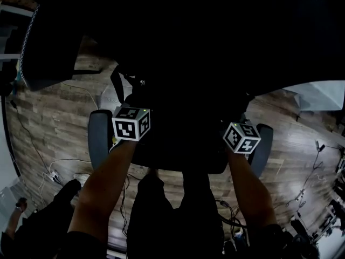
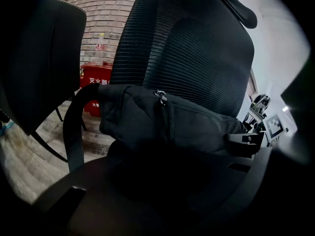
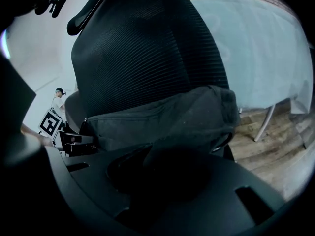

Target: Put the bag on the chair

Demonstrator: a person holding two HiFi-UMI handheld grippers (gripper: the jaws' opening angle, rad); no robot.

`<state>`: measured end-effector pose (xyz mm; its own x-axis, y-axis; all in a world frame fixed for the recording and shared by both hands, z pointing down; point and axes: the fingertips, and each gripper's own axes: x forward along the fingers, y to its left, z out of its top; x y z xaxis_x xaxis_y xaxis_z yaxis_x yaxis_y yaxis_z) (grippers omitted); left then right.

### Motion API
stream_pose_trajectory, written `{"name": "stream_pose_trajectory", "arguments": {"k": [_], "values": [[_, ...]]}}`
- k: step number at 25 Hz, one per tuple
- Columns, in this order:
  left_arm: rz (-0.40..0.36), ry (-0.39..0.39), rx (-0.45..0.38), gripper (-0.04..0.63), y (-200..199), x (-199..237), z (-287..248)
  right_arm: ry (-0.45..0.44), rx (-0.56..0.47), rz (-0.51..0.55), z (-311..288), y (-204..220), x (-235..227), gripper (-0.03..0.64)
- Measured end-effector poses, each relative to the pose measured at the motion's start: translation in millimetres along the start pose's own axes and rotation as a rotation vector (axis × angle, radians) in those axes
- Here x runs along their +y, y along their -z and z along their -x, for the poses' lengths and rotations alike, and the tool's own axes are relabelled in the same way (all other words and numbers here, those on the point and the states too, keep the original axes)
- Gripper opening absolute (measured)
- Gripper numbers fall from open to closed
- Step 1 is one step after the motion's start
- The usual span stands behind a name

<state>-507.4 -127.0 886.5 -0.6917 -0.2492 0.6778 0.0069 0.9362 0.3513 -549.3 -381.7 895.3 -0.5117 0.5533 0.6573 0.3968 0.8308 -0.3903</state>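
Observation:
A black bag (image 2: 187, 122) lies along the chair's mesh backrest (image 2: 192, 43), its strap (image 2: 74, 132) hanging off the left end. My left gripper (image 2: 157, 191) has the bag's dark fabric bunched between its jaws. From the other side the bag (image 3: 162, 117) leans on the backrest (image 3: 142, 48), and my right gripper (image 3: 162, 181) holds its near fold the same way. In the head view both marker cubes (image 1: 131, 123) (image 1: 242, 137) sit over the seat between the chair's armrests (image 1: 99, 136) (image 1: 262, 147). The bag itself is lost in the dark there.
A second dark chair (image 2: 44, 58) stands to the left. Behind it are a red box (image 2: 96, 82) with a bottle (image 2: 101, 45) on top and a brick wall. A white table (image 3: 256, 58) stands to the right. Cables (image 1: 54, 166) trail over the wooden floor.

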Motion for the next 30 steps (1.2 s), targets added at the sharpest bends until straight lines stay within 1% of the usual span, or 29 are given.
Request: {"name": "stream_pose_trajectory", "arguments": {"k": [4,8,11,16,17,18,19,20,22,24,27,30], "values": [[-0.002,-0.020,-0.027,0.087,-3.4,5.9,-4.7,-0.001,-0.001,-0.002,-6.2,-1.0,-2.0,0.101],[0.008,-0.029,-0.022,0.104,1.5,7.9,-7.7,0.013,0.016,-0.013,-10.9,1.2,-7.1,0.107],[-0.025,-0.040,-0.024,0.124,1.6,8.3,-6.2,0.019,0.025,-0.024,-13.0,1.6,-9.4,0.118],[-0.081,-0.081,-0.037,0.210,-2.2,6.6,4.5,0.021,0.030,-0.010,-7.9,4.3,-11.1,0.139],[-0.105,-0.079,-0.042,0.227,-5.6,2.6,7.2,0.027,0.030,-0.008,-7.3,4.8,-11.6,0.144],[-0.128,-0.067,-0.043,0.279,-7.5,-2.5,9.8,0.034,0.029,-0.009,-6.9,5.5,-11.4,0.151],[-0.144,-0.051,-0.041,0.313,-7.8,-7.4,12.4,0.040,0.027,-0.010,-6.6,6.0,-10.8,0.155],[-0.152,-0.040,-0.038,0.328,-7.3,-10.9,15.5,0.045,0.025,-0.010,-6.3,6.2,-10.0,0.155],[-0.140,-0.043,-0.038,0.336,-5.6,-12.1,22.6,0.053,0.019,-0.008,-5.8,6.1,-9.1,0.161],[-0.114,-0.064,-0.037,0.336,0.1,-8.9,28.9,0.062,0.015,-0.007,-5.2,6.5,-9.7,0.169],[-0.099,-0.094,-0.035,0.336,3.2,-7.7,38.3,0.081,0.013,-0.018,-3.7,7.7,-11.3,0.179],[-0.070,-0.089,-0.042,0.336,2.1,-13.2,47.0,0.092,0.028,-0.029,-1.8,10.1,-11.2,0.192]]}}
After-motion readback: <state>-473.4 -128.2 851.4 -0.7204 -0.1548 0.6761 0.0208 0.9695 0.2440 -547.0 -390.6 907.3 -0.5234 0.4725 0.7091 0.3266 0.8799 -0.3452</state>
